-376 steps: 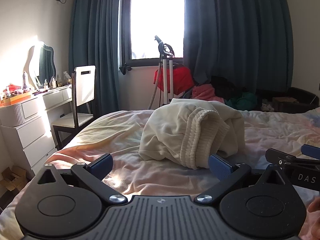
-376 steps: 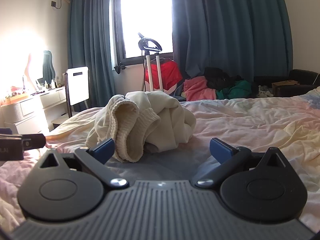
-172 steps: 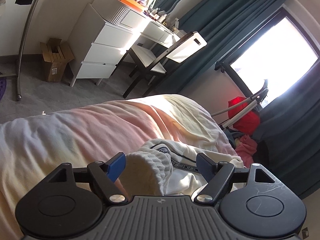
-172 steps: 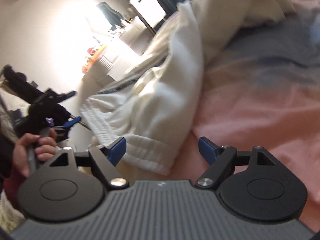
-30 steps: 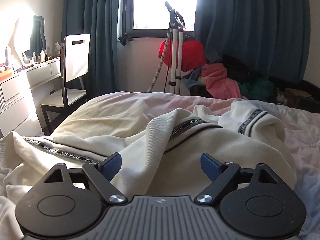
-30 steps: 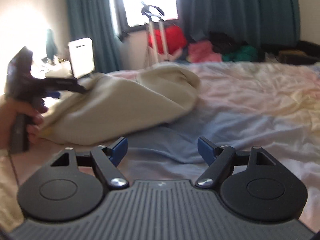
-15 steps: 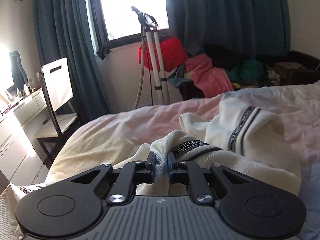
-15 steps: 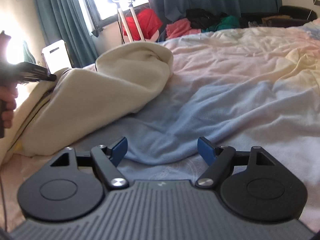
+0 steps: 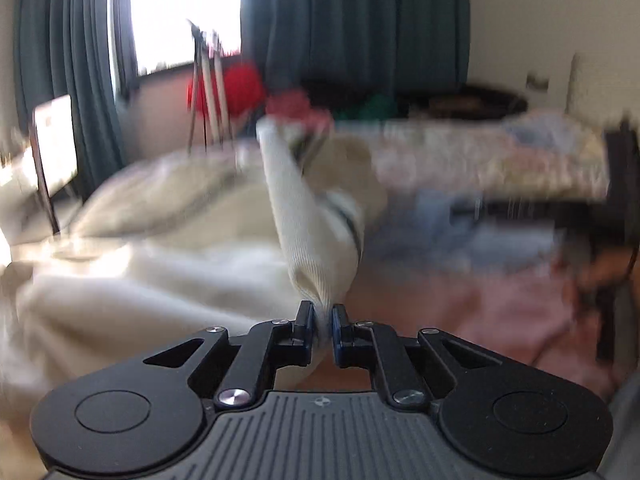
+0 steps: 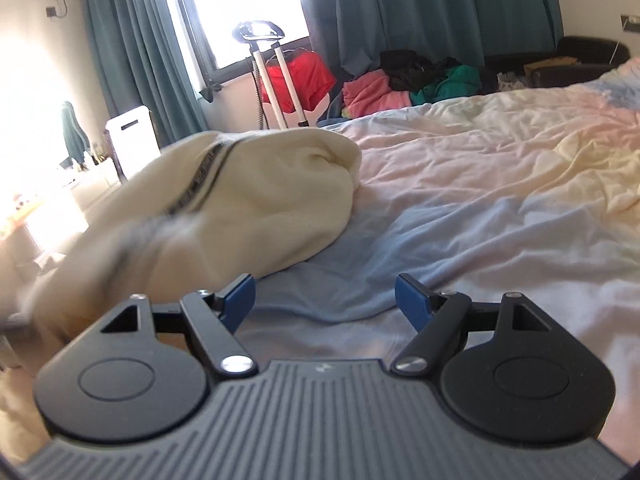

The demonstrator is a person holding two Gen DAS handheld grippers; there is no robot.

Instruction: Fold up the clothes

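Cream knit sweater (image 9: 320, 248) pinched and pulled taut off a bed (image 10: 500, 184) in a curtained bedroom.

The left gripper (image 9: 321, 322) has its fingers clenched on a gathered fold, the cloth stretching away in a blurred view; the right gripper (image 10: 325, 296), fingers spread and holding nothing, hovers over pastel bedding just beside the sweater's heaped bulk, which lies to its left.
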